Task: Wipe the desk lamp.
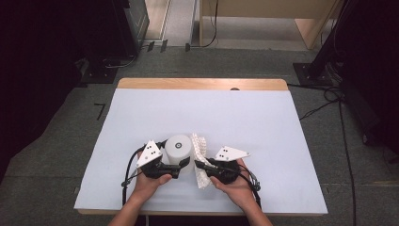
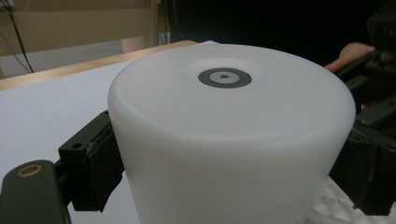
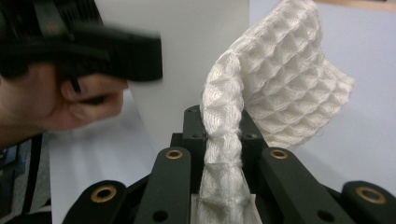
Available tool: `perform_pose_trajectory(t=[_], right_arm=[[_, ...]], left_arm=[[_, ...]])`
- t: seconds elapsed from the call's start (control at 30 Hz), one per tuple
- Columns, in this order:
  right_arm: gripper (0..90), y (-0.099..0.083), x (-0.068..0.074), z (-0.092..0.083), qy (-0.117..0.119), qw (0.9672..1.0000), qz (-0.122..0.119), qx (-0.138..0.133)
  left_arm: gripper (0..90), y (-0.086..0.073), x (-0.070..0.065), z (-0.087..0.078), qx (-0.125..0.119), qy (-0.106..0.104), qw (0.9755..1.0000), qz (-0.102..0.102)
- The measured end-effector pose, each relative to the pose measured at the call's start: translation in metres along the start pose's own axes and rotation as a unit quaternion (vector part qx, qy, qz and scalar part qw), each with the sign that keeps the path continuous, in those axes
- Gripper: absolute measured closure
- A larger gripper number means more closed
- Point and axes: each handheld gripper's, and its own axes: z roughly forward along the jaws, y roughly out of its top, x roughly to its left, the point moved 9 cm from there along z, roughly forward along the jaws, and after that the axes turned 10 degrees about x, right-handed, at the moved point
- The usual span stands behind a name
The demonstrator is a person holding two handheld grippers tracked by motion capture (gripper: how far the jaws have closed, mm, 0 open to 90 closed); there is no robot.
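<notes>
Left hand-held gripper (image 1: 181,165) squeezing the upright white cylinder (image 1: 178,147), right hand-held gripper (image 1: 201,165) pinching the white bumpy cloth (image 1: 200,153) just beside it.

1. A rectangular table with a light wooden top (image 1: 202,84) stands on the floor, its far edge showing as a bare wooden strip.
2. A pale bluish-white sheet (image 1: 202,117) lies flat over nearly all of the tabletop.
3. A grey carpeted floor (image 1: 56,160) surrounds the table on every side.
4. A light wooden piece of furniture (image 1: 263,19) stands beyond the table's far edge, well apart from it.
5. Black cables (image 1: 329,101) trail over the floor to the right of the table.
6. Dark equipment (image 1: 127,23) stands at the upper left, with black cords at its foot.
</notes>
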Motion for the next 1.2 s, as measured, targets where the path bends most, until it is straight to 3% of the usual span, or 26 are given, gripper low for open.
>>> perform_pose_trajectory(t=[0.13,0.23,0.37,0.5,0.67,0.73,0.9,1.03,1.13,1.2], right_arm=[[79.4,0.01,-0.001,-0.014,-0.012,0.9995,0.006,-0.029],[79.4,0.018,0.0,-0.024,-0.009,0.9987,0.008,-0.05],[79.4,0.019,-0.002,-0.025,-0.017,0.9984,0.005,-0.054],[79.3,0.012,-0.011,-0.022,-0.025,0.9983,0.025,-0.047],[79.2,0.002,-0.023,-0.015,-0.034,0.998,0.042,-0.033],[79.2,-0.002,-0.027,-0.013,-0.037,0.9975,0.055,-0.026],[79.1,-0.009,-0.031,-0.009,-0.047,0.9973,0.054,-0.015],[78.9,-0.015,-0.032,-0.003,-0.048,0.9973,0.055,-0.004],[78.9,-0.017,-0.031,-0.001,-0.045,0.9972,0.059,0.0],[78.8,-0.018,-0.031,0.0,-0.047,0.9971,0.06,0.004]], left_arm=[[9.1,-0.004,-0.009,0.006,0.015,-0.018,0.9997,0.013],[9.1,-0.004,-0.011,0.008,0.018,-0.018,0.9994,0.023],[9.1,-0.005,-0.008,0.009,0.021,-0.001,0.9993,0.031],[9.0,-0.007,0.0,0.01,0.025,0.033,0.9984,0.039],[9.0,-0.011,0.008,0.01,0.031,0.046,0.9977,0.038],[8.9,-0.012,0.009,0.009,0.029,0.043,0.9982,0.031],[8.5,-0.014,0.011,0.005,0.034,0.047,0.9982,0.017],[5.5,-0.014,0.008,0.003,0.025,0.059,0.9977,-0.02],[0.4,-0.014,0.001,0.004,0.028,0.077,0.9957,-0.042],[0.5,-0.016,0.0,0.006,0.034,0.109,0.9924,-0.047]])
